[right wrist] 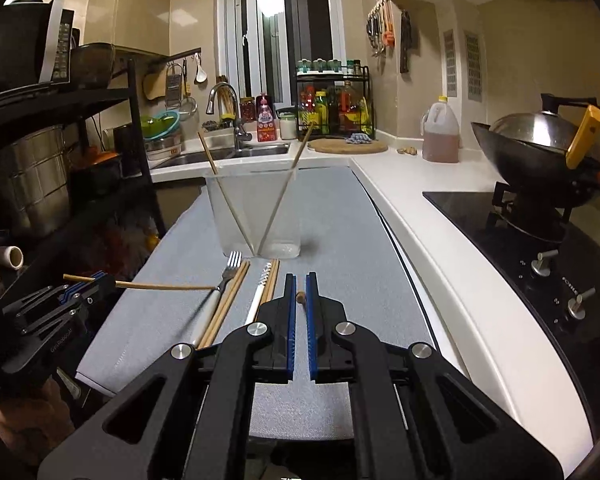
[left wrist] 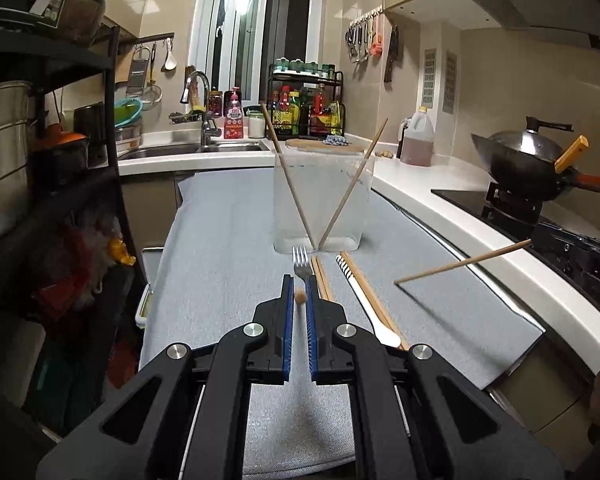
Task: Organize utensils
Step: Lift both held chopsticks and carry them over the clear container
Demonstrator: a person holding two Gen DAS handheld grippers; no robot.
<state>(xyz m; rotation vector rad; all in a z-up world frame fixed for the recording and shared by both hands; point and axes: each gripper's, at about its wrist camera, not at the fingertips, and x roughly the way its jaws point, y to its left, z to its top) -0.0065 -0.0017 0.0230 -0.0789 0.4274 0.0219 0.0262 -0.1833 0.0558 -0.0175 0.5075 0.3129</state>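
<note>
My left gripper [left wrist: 299, 280] is shut on a wooden chopstick [left wrist: 300, 297], seen end-on between its blue pads. In the right wrist view that left gripper [right wrist: 100, 280] holds its chopstick [right wrist: 164, 287] level over the mat. My right gripper [right wrist: 300, 278] is shut on another chopstick [right wrist: 300, 297]; from the left wrist it [left wrist: 536, 242] shows at the right with its stick [left wrist: 460, 263] pointing left. Ahead stands a clear container [left wrist: 320, 192] with two crossed chopsticks. In front of it lie a fork [left wrist: 300, 260], a chopstick pair [left wrist: 323, 280] and a white striped-handled utensil [left wrist: 364, 300].
A grey mat [left wrist: 220, 240] covers the worktop. A white counter [right wrist: 420, 216] runs along the right with a black hob [right wrist: 500, 232] and a wok [right wrist: 540, 148]. Dark shelving [left wrist: 60, 160] with pots stands at the left. A sink [left wrist: 188, 150], oil jug [left wrist: 418, 140] and bottle rack sit behind.
</note>
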